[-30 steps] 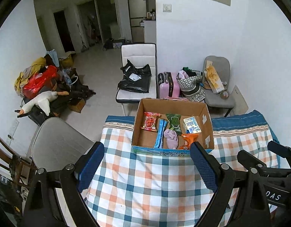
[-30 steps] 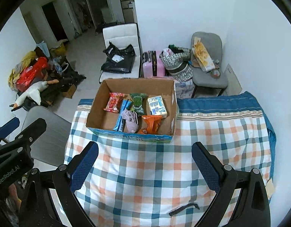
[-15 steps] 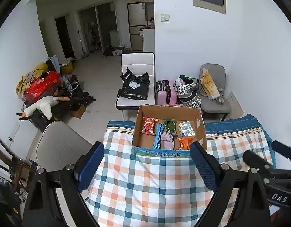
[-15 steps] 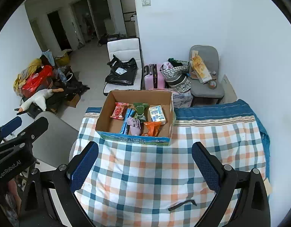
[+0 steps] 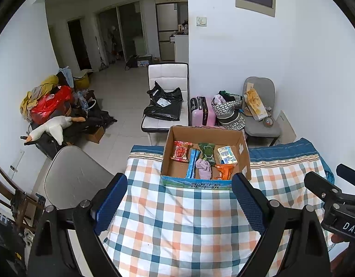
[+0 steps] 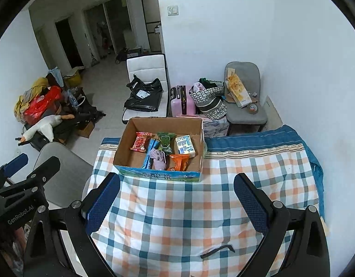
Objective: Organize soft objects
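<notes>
A cardboard box (image 5: 243,147) (image 6: 129,136) stands at the far edge of a table under a checked cloth (image 5: 177,219) (image 6: 177,212). In it lie a red packet (image 5: 181,151) (image 6: 140,141), a blue packet (image 5: 191,164), a green packet (image 5: 207,151), a white-blue carton (image 5: 227,158), an orange packet (image 5: 223,172) (image 6: 178,161) and a lilac soft cloth (image 5: 204,169) (image 6: 158,158). My left gripper (image 5: 178,202) and right gripper (image 6: 177,203) are both open and empty, held high over the near part of the table, well back from the box.
A grey chair back (image 5: 73,180) stands left of the table. Beyond the table are a white chair with a black bag (image 5: 164,106), a pink suitcase (image 5: 201,113), a grey chair (image 5: 260,115) and a pile with a plush goose (image 5: 50,129). A black strap (image 6: 217,250) lies on the cloth.
Both grippers have drawn back and up from the box, which now looks smaller and farther. Both stayed open and empty.
</notes>
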